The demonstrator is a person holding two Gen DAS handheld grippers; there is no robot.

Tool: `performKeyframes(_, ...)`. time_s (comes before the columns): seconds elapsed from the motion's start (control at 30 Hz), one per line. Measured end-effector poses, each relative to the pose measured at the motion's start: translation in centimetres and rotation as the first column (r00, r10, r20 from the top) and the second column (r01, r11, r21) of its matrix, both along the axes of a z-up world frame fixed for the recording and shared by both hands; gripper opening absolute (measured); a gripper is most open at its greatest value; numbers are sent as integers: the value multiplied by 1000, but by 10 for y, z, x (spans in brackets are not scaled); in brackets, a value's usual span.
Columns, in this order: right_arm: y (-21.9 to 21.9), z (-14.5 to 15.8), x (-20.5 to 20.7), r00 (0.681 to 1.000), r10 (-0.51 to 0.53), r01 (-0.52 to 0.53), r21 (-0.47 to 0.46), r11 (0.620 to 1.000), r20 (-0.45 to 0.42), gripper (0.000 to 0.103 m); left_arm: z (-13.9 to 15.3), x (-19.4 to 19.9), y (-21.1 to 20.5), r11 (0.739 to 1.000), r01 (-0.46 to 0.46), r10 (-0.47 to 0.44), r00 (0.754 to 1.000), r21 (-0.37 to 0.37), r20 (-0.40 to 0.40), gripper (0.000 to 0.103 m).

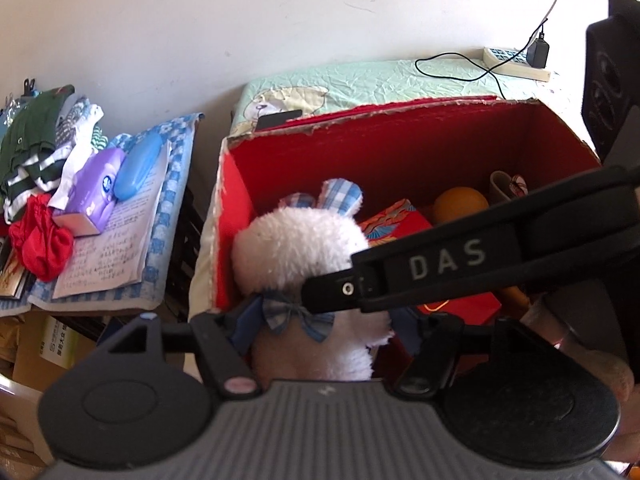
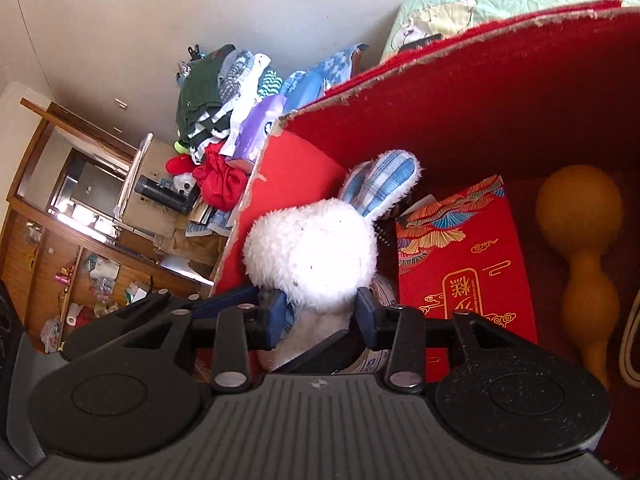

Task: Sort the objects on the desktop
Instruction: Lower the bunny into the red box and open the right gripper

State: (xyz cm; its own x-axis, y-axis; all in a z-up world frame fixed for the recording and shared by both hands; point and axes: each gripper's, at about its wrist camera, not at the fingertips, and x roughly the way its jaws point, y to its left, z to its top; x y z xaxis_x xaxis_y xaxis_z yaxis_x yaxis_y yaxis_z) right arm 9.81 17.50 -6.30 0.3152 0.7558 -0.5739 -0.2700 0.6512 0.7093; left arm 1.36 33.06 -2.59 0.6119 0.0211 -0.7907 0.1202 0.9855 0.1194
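A white plush rabbit (image 1: pixel 300 248) with blue checked ears and a bow hangs upright over the left end of a red cardboard box (image 1: pixel 400 148). My left gripper (image 1: pixel 324 332) has its pads against both sides of the rabbit's body. A finger of the right gripper (image 1: pixel 440 268), marked DAS, crosses from the right to the rabbit's neck. In the right wrist view my right gripper (image 2: pixel 320 308) is shut on the plush rabbit (image 2: pixel 312 252) at the neck, blue pads pressing in. The red cardboard box (image 2: pixel 480 92) holds a red gift box (image 2: pixel 468 280) and an orange gourd (image 2: pixel 580 208).
Left of the box, a side table carries folded clothes (image 1: pixel 28 148), a purple tissue pack (image 1: pixel 94 188), a blue case (image 1: pixel 138 166) and a printed sheet (image 1: pixel 112 248). Behind the box lies a green bedsheet (image 1: pixel 360 80) with a power strip (image 1: pixel 516 62) and cable.
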Motion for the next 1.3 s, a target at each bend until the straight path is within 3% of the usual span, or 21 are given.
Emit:
performKeyframes(0.27,-7,8,-8,1000,-8,8,3,1000,26,51,9,-9,-1,1000,-19,19,1000,4,20,79)
performKeyframes(0.5,-12,15,-16,998,-19,19,10,1000,53,52,11,-9,1,998,-55,55,998,6,11,76)
performKeyframes(0.77,-38,28,-33,992,-73,69,49,996,107,52,28,-15,-2,996,-83,84,996,-45,19,76)
performKeyframes(1.07,-105,53,-59,969,-180,163,110,981,169,52,53,-23,-66,996,56,-50,995,-76,86,76)
performKeyframes(1.3,-181,59,-79,937,-293,277,106,955,190,52,49,-16,-148,973,198,-192,980,-121,60,72)
